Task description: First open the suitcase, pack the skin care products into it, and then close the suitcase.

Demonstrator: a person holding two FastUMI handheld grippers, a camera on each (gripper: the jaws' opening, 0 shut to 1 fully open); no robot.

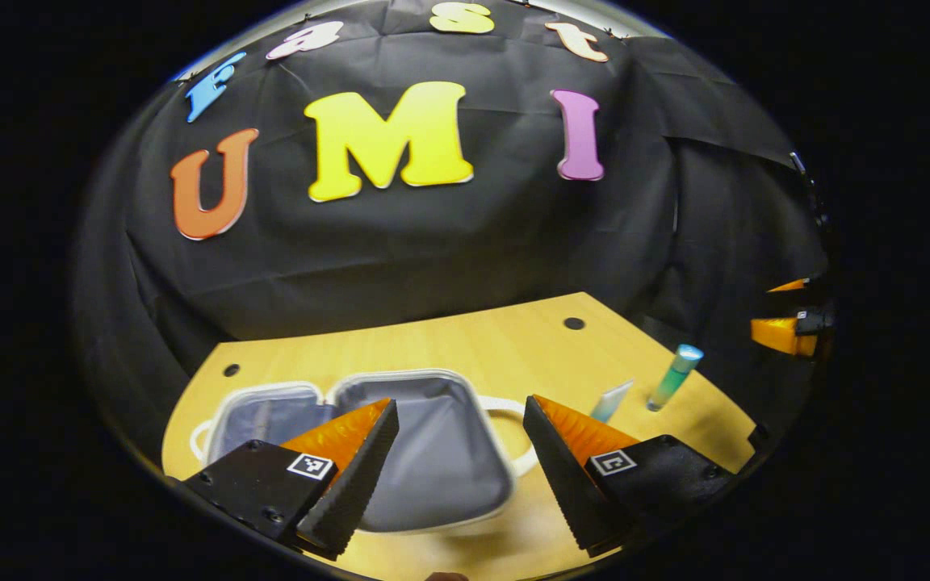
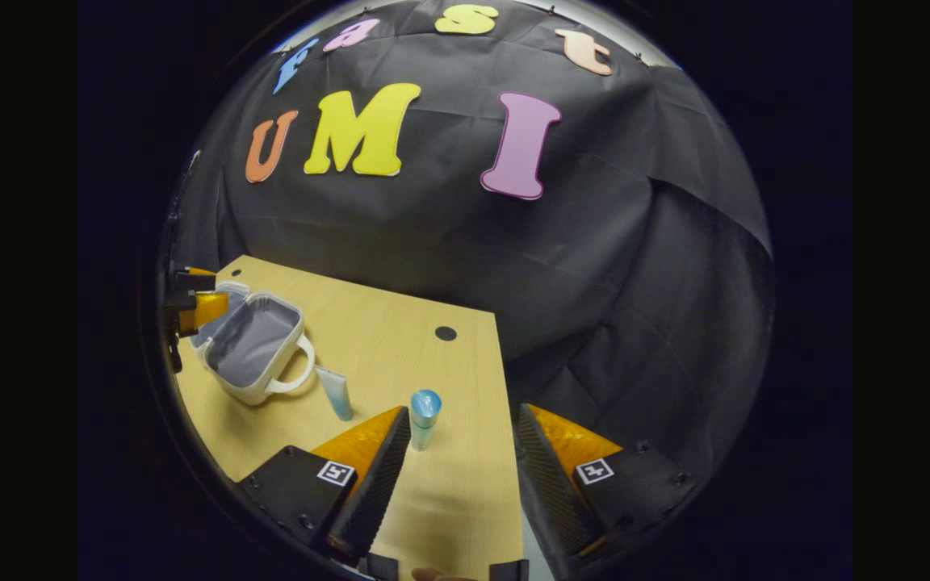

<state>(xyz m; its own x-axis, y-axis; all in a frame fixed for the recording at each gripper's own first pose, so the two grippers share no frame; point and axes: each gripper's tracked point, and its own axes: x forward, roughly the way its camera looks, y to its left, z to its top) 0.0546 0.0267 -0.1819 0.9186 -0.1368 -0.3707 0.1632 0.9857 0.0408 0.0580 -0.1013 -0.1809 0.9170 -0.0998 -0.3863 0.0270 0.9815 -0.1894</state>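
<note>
The suitcase (image 1: pixel 425 452) lies open on the wooden surface (image 1: pixel 465 339), both grey-lined halves facing up, its white handle (image 2: pixel 291 375) looping out at the side toward the products. In the left gripper view the left gripper (image 1: pixel 457 468) hangs just above the open case with its fingers spread wide and nothing between them; the case sits at six o'clock in that view.

Two skin care items wait outside the case. A small tube (image 2: pixel 337 394) lies just beside the handle, and a bottle (image 2: pixel 423 418) with a rounded blue cap stands upright near it, toward the surface's edge. In the right gripper view the right gripper (image 2: pixel 461 476) is near the bottle, fingers wide apart and empty, the bottle at about eleven o'clock from the gap and close by the left-hand finger.

My judgement: opening is done, packing has not begun. The bottle looks light, rigid and smooth, so it may tip or slip; a squeeze across the body below the cap seems safest. The tube is probably soft and will dent, so it wants a gentle grip across its width
</note>
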